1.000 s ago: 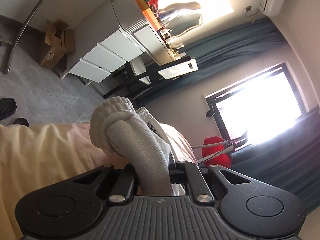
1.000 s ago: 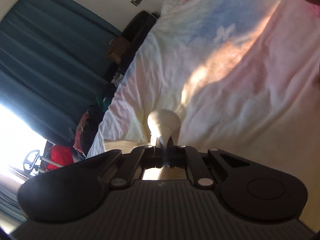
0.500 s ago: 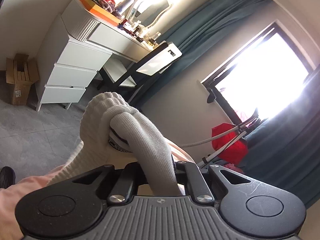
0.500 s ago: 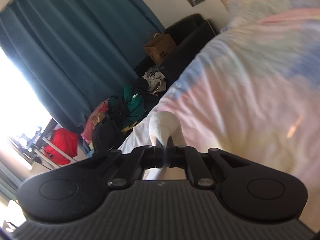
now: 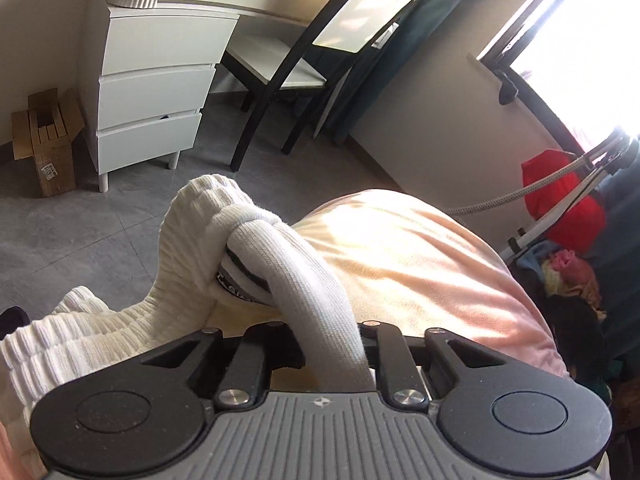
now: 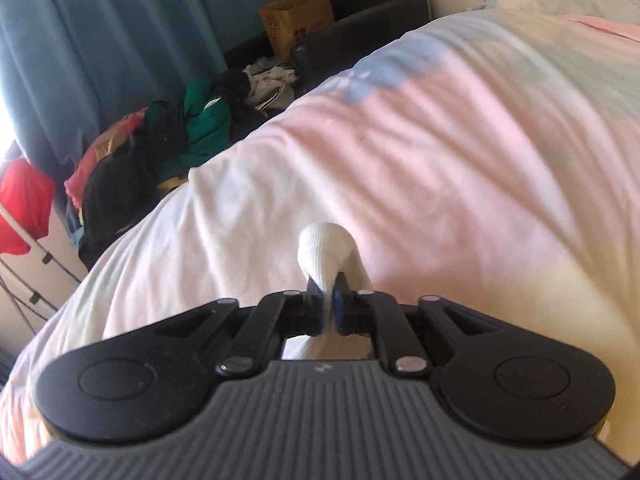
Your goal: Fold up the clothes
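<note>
A white ribbed sock (image 5: 200, 216) is bunched into a thick roll, with a dark printed band showing inside the fold. One strand of it runs down between the fingers of my left gripper (image 5: 332, 344), which is shut on it. More ribbed sock cloth (image 5: 60, 344) trails off to the lower left. In the right wrist view, my right gripper (image 6: 328, 308) is shut on the thin end of a white sock (image 6: 326, 248), whose rounded tip sticks up past the fingers. Both grippers hang over the bed (image 6: 460, 140) with its pink, yellow and blue cover.
Beyond the bed's corner (image 5: 420, 248) stand a white drawer unit (image 5: 156, 88), a black and white chair (image 5: 320, 40) and a cardboard box (image 5: 44, 144) on grey floor. A red bag (image 5: 560, 200) sits by the window. A clothes pile (image 6: 160, 144) and a paper bag (image 6: 296, 20) lie beside the bed.
Both views have swung: the left one has tilted down to the floor and the bed's corner, and the right one has levelled over the bed. Each gripper has kept its hold on the sock.
</note>
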`<state>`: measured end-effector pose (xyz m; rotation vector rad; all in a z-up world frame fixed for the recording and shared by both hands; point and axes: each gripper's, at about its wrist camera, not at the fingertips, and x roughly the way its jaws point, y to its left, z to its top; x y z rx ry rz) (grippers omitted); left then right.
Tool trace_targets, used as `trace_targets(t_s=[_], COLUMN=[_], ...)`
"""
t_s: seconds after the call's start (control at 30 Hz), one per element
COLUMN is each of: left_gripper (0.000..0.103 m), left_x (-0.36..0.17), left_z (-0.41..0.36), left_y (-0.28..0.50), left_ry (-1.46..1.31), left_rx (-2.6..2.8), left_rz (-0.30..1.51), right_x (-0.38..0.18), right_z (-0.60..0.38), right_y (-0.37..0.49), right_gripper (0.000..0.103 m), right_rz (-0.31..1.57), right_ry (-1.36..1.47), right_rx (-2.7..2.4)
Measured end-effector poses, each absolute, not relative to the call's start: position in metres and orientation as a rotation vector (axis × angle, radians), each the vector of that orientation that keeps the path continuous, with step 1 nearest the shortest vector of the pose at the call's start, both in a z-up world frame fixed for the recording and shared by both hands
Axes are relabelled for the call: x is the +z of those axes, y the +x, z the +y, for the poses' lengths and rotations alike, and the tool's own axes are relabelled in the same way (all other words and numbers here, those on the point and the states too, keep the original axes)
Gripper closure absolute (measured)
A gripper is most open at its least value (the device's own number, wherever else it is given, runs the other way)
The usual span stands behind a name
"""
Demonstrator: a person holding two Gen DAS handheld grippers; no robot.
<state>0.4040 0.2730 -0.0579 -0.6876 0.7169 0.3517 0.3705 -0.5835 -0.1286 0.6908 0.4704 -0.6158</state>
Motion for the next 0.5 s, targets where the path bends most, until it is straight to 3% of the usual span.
trace_targets(t_s=[0.03,0.1,0.17,0.2,0.37,0.5], left_gripper=[0.077,0.054,0.045,0.042,0.026,0.023], left_x=[-0.06,-0.06,-0.055,-0.051,-0.04,-0.042], left_z=[0.274,0.273,0.27,0.268,0.259,0.25], left_y=[0.404,0.395,0.376,0.365,0.301,0.239], left_ry=[-0.682,-0.677,-0.676,-0.678,-0.744,-0.86], left_rx=[0.346,0.313,0.284,0.277,0.246,0.209], left_rz=[0.724,0.716,0.691,0.676,0.63,0.59], right_x=[-0.129,-0.129,-0.13,-0.13,-0.124,-0.12], right_z=[-0.582,-0.58,-0.578,-0.577,-0.566,-0.551], right_y=[0.366,0.357,0.348,0.344,0.303,0.242], right_gripper=[0.086,0.068,0.027,0.021,0.023,0.021], right_rz=[0.465,0.455,0.445,0.44,0.402,0.364], right_ry=[0.696,0.705,0.715,0.72,0.757,0.851], right_rx=[-0.602,-0.576,-0.549,-0.535,-0.482,-0.437])
